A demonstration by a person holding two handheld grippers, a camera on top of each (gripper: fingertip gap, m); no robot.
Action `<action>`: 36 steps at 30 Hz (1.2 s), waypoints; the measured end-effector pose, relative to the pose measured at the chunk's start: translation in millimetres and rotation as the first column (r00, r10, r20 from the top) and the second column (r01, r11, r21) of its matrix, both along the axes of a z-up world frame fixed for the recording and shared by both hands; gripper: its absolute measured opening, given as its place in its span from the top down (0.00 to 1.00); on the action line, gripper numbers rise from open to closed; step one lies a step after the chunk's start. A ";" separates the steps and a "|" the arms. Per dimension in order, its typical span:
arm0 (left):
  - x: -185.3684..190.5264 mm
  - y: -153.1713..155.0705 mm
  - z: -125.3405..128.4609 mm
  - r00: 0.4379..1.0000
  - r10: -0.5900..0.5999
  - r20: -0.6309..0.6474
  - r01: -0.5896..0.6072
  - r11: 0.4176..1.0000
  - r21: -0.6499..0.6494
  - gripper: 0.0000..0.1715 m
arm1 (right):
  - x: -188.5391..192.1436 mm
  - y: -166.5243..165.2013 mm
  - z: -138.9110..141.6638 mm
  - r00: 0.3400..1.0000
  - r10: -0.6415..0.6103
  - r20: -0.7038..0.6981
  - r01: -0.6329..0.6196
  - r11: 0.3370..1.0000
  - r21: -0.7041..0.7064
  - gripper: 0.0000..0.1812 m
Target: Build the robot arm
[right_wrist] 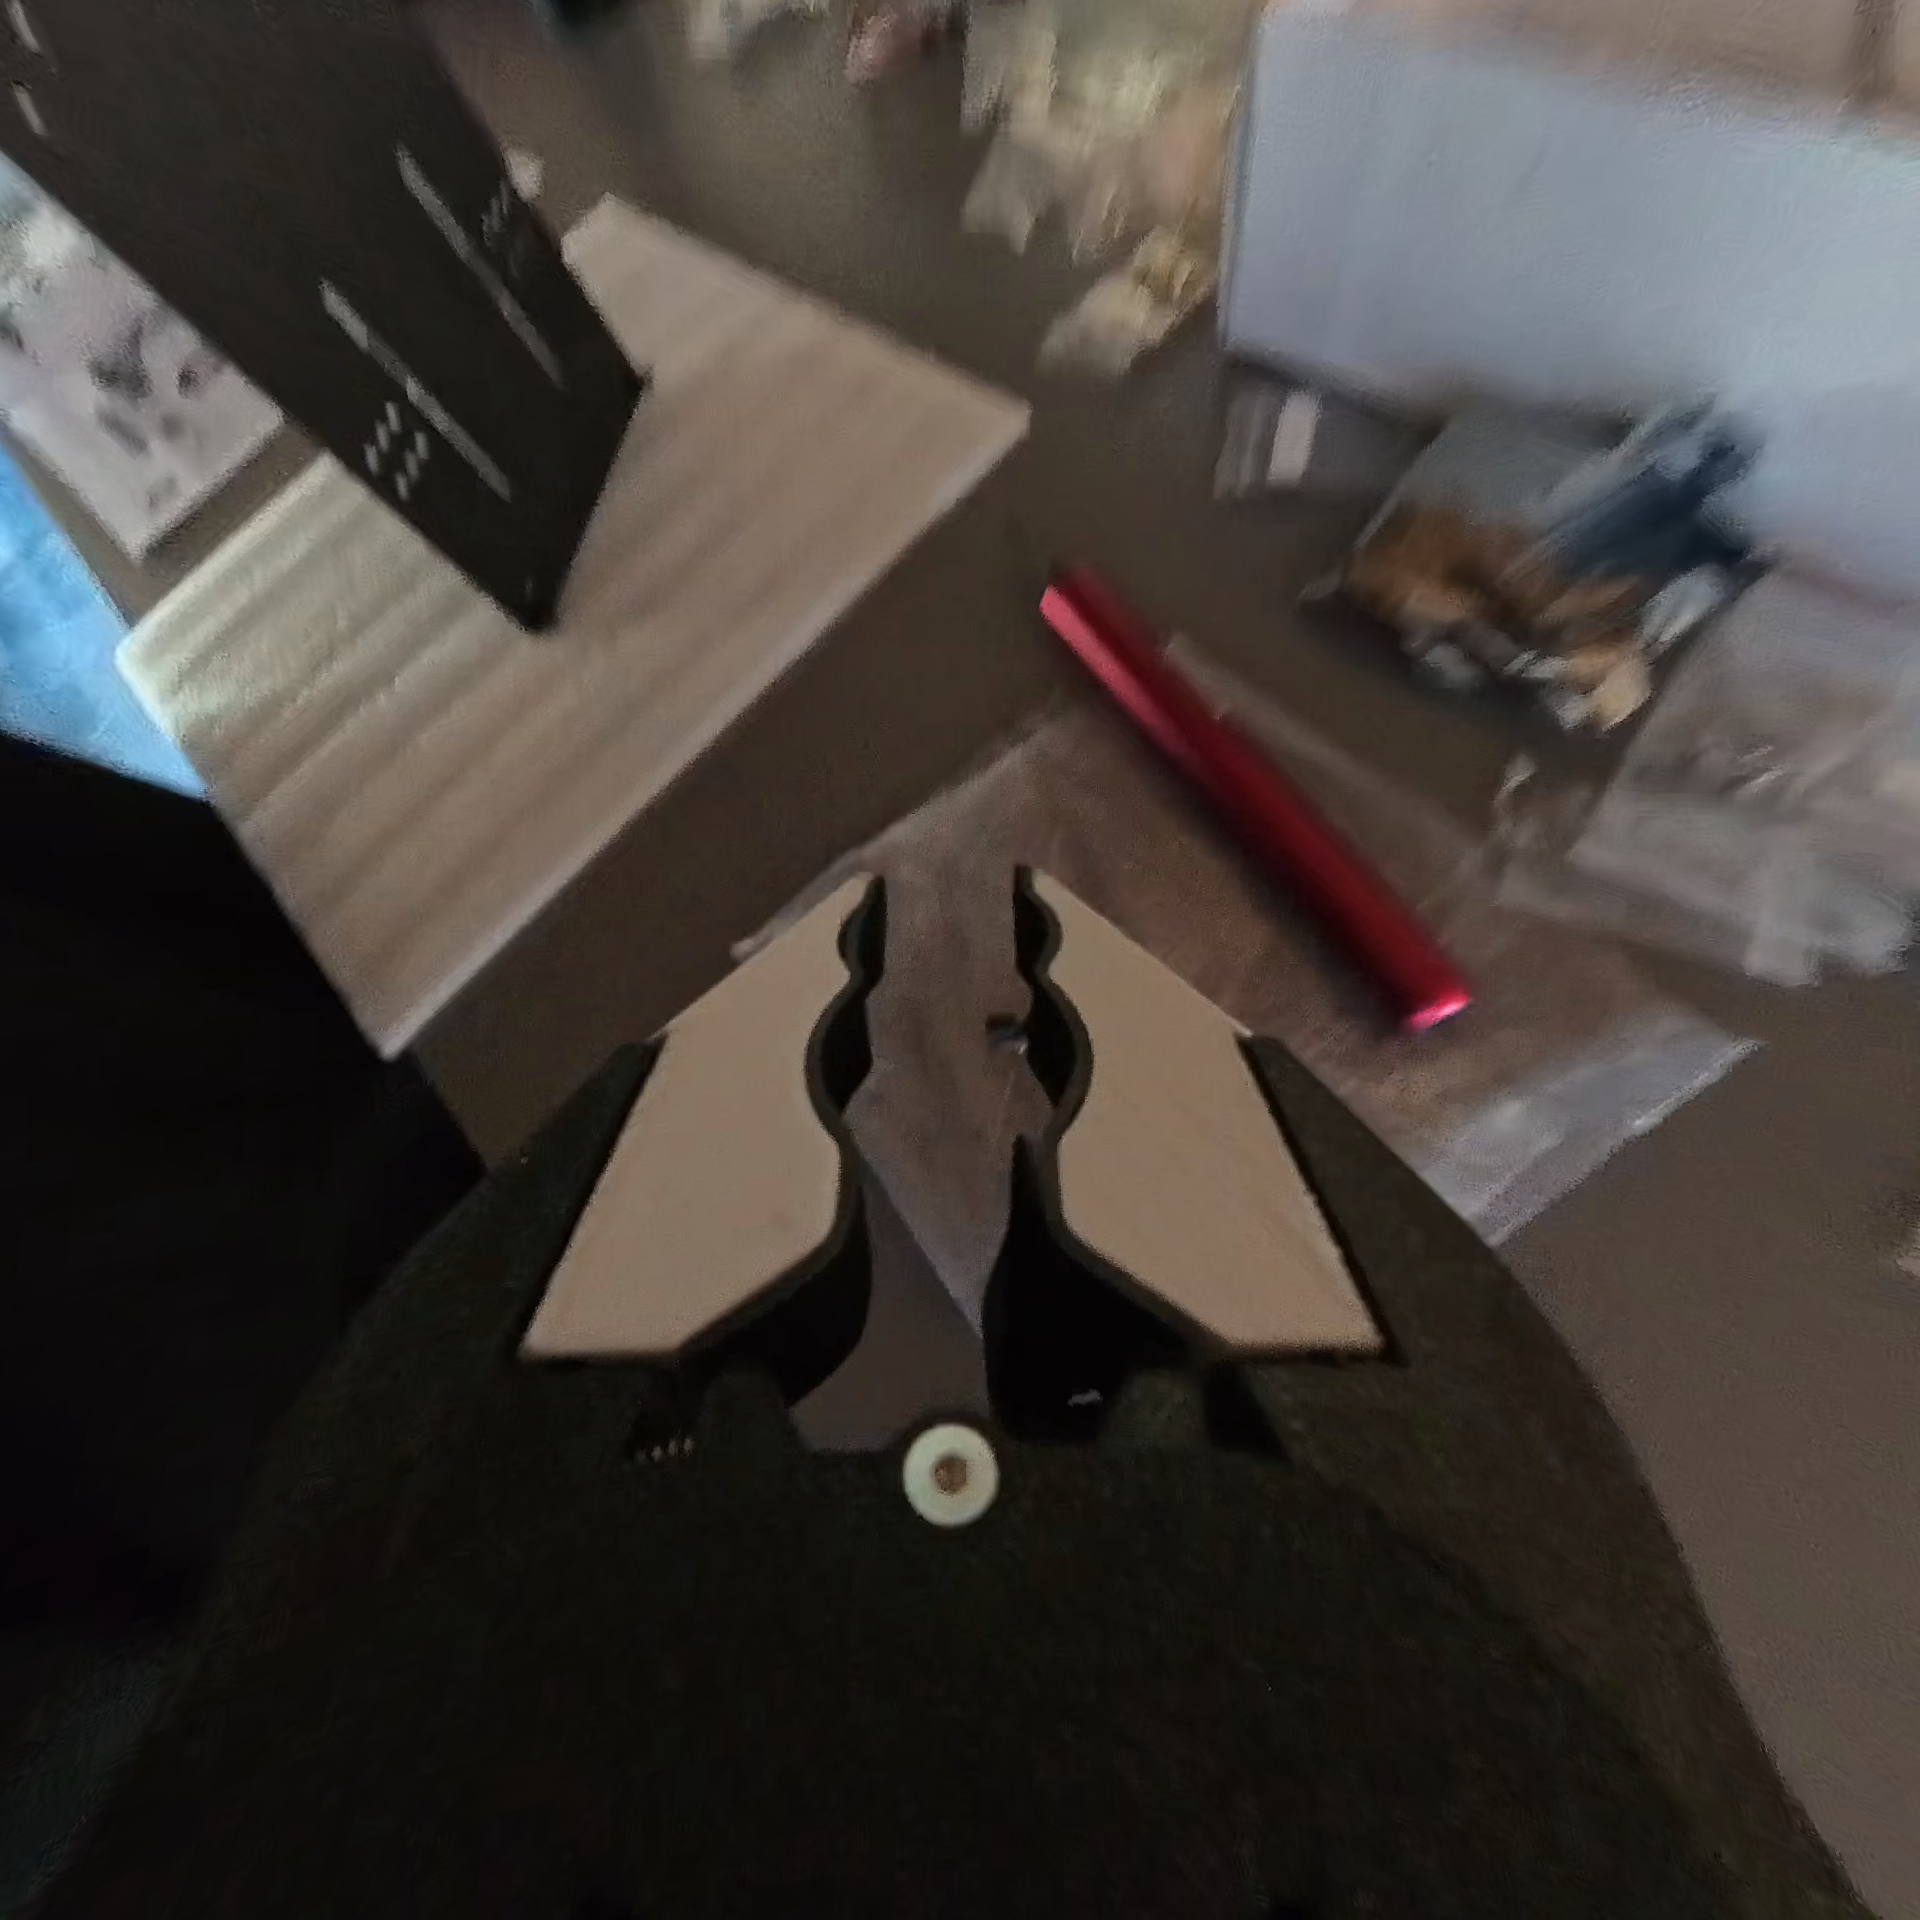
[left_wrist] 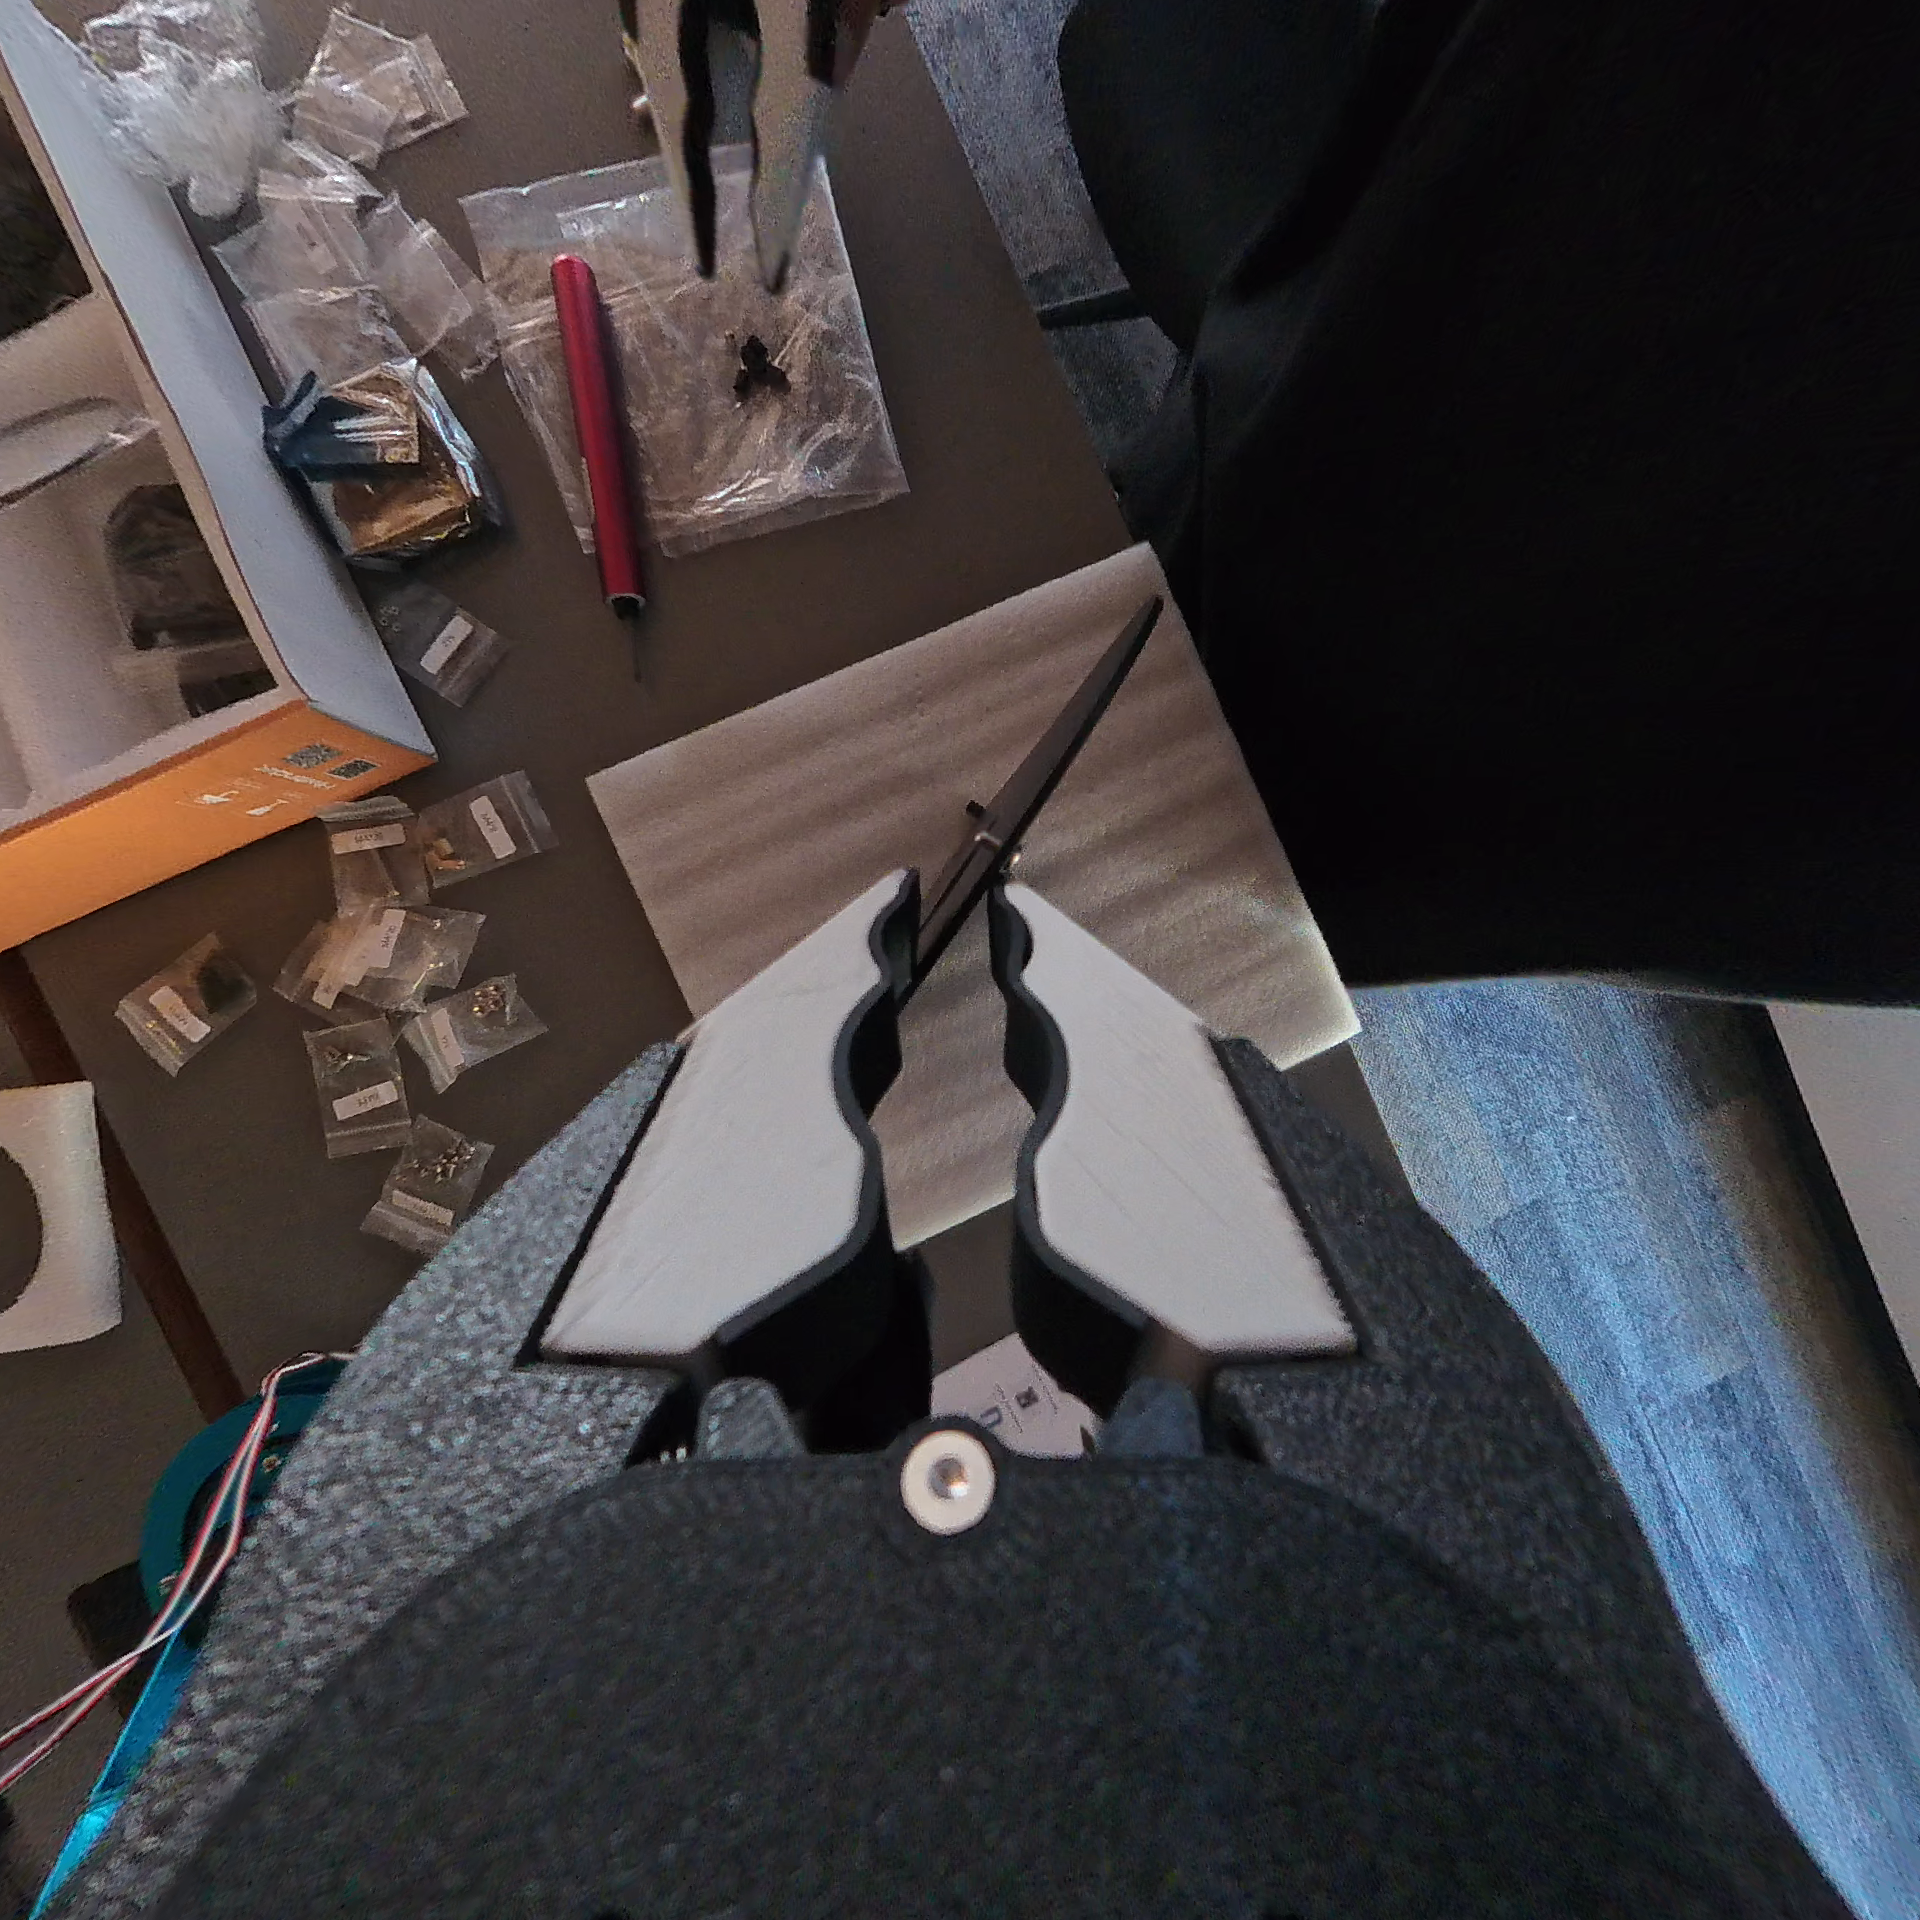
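- Left gripper [left_wrist: 956, 894]: jaws pinched on the edge of a thin flat black plate with rows of small slots [left_wrist: 1049, 769], which is held up edge-on over the white foam sheet [left_wrist: 831, 831] lying on the brown table [left_wrist: 727, 644].
- In the right wrist view the same black plate [right_wrist: 343, 301] shows face-on, tilted, lower corner just above the foam sheet [right_wrist: 582, 644].
- Right gripper [right_wrist: 951, 894]: a narrow gap stands between its fingers, nothing clamped that I can see; view is motion-blurred. A tiny dark fleck sits at the inner edge of the right finger; can't tell what it is.
- Right gripper hangs over a large clear plastic zip bag [left_wrist: 727, 416], past the foam sheet's far edge. The bag holds a small cluster of dark screws [left_wrist: 753, 358].
- Red cylindrical metal-handled screwdriver [left_wrist: 597, 426] lies on that bag's edge, tip towards the foam sheet.
- Orange-and-white cardboard box [left_wrist: 208, 800] sits well away from the foam sheet, to the left in the left wrist view; many small clear labelled hardware bags [left_wrist: 416, 987] are scattered between it and the sheet.
- Gold-coloured foil pouch [left_wrist: 416, 488] lies against the box, beyond the screwdriver from the foam sheet.
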State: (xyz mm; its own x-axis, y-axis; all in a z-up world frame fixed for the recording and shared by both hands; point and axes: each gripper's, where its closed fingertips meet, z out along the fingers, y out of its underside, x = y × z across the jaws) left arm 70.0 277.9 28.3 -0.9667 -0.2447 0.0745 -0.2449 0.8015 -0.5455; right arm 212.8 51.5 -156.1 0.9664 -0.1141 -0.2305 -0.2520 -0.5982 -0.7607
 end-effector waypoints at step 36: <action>34.9 -16.3 20.1 0.930 0.310 0.197 -0.131 0.782 -0.609 0.87 | -128.4 183.9 171.8 0.963 -0.085 0.257 -0.037 0.900 0.435 0.97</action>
State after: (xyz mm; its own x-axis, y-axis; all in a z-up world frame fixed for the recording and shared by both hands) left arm 105.0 261.5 48.4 -0.8927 -0.4505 0.0157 -0.1462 0.2565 -0.9554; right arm 84.3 235.4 15.7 0.9963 -0.0861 -0.0002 -0.0168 -0.1914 -0.9814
